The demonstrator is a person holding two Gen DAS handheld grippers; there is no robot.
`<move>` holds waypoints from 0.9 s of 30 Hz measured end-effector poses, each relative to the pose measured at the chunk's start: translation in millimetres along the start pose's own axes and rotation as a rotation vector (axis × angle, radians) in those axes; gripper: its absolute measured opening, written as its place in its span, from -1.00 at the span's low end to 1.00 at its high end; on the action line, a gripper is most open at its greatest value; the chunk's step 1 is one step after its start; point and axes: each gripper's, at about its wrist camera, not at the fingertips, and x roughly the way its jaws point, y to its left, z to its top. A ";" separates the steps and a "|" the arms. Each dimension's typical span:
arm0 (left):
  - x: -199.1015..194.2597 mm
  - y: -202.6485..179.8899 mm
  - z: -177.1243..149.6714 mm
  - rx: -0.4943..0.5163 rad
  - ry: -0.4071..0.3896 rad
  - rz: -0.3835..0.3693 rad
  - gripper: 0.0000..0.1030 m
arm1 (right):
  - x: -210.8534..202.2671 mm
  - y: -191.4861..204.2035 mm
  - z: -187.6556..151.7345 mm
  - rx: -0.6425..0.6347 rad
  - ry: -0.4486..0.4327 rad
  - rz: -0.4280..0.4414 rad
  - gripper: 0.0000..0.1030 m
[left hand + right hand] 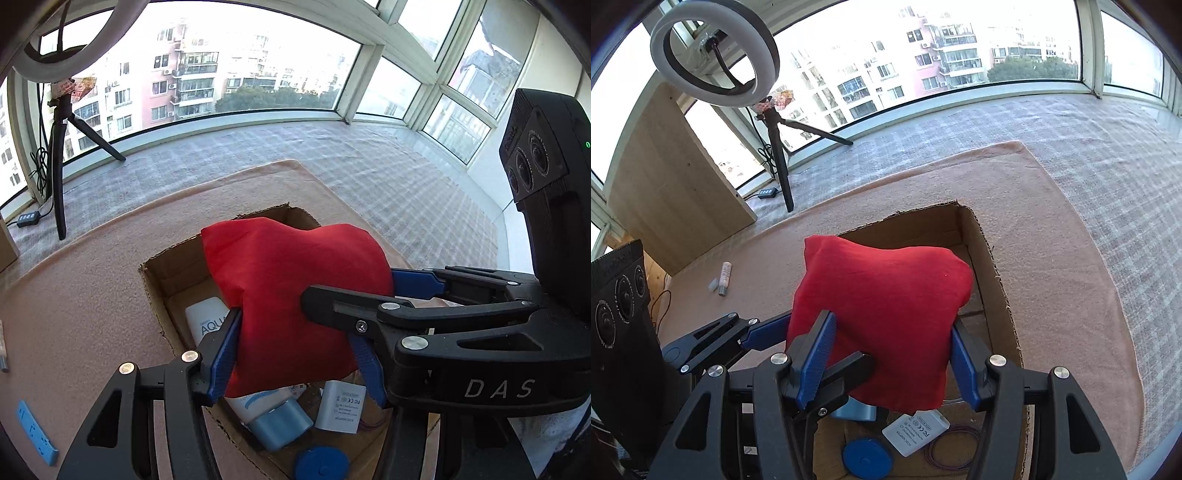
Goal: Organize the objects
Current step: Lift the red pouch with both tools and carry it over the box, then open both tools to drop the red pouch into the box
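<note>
Left wrist view: a red cloth bundle (295,295) fills the frame's middle above the cardboard box (170,273), pinched by both the left gripper (295,354) and right gripper (890,354). Only the right wrist view shows a small tube (725,277) at left.

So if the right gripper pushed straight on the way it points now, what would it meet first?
The right gripper is already clamped on the red cloth bundle, so that fills its line. Beyond it, probably the floor of the cardboard box, though depth is unclear.
</note>
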 end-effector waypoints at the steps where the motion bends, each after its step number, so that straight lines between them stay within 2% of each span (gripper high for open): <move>1: 1.7 -1.4 0.8 0.004 0.000 0.003 0.18 | -0.4 -2.4 -0.5 0.002 -0.001 0.000 0.08; 17: -0.6 -19.3 1.3 0.054 -0.006 0.026 0.18 | -6.1 -22.8 -0.1 0.033 -0.011 -0.026 0.08; 27: -24.7 -4.9 -9.7 0.023 -0.027 0.024 0.18 | -17.0 -11.0 -3.7 0.031 -0.031 -0.007 0.08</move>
